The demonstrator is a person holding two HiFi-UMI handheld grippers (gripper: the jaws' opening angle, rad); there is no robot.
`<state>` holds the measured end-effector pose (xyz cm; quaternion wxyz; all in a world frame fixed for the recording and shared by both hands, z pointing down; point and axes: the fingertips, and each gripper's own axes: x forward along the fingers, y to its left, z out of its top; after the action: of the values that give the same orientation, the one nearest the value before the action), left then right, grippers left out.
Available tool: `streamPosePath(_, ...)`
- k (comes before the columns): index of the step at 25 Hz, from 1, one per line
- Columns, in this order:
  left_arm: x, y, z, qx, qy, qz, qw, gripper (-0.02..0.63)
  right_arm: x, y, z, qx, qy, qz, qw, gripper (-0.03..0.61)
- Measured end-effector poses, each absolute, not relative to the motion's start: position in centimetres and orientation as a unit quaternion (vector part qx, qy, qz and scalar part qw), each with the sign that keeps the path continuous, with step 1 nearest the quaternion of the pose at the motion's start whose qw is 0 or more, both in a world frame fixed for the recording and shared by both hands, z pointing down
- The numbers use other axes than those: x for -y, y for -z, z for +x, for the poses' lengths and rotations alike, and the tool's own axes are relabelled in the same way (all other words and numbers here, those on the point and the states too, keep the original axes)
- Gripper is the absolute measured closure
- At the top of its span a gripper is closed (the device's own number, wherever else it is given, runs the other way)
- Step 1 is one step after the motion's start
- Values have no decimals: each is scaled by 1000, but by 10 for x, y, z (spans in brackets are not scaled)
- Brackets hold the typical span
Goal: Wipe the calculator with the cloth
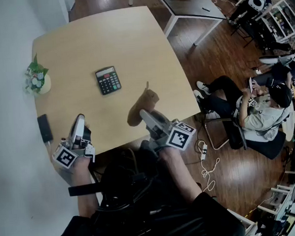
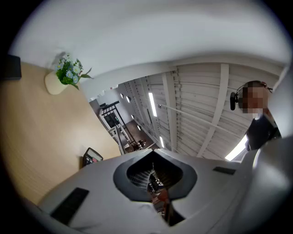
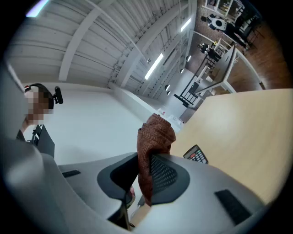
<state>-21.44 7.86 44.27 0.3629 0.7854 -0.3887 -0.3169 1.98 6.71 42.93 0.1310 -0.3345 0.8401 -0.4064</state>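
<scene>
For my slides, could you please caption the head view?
The right gripper holds a brown cloth near the table edge; left gripper shut, empty; calculator untouched mid-table.

1. Head view: the camera sits up on the person's head and faces steeply down on the table (image 1: 131, 40) from well above. The left gripper (image 1: 80, 119) and right gripper (image 1: 144, 113) poke in at the bottom edge.
2. Left gripper view: low at the near table edge, looking out along its own jaws. It's rolled, so the tabletop runs down the left side.
3. Right gripper view: same deal, rolled the other way, with the tabletop on the right. The cloth (image 3: 153, 146) sits right up close to the lens.
4. Overlap: the calculator (image 1: 108, 80) shows in all three. The flower pot (image 2: 64, 77) shows only in the head and left gripper views.
</scene>
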Motion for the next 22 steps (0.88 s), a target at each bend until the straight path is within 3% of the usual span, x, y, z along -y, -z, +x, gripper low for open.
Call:
streamPosePath(10, -28, -497, -173, 414, 274, 763, 413, 620, 6, -468, 44, -842, 418, -327, 94, 509)
streamPosePath(22, 1, -571, -168, 507, 222, 687, 471, 620, 106, -531, -10, -871, 430, -236, 10, 509)
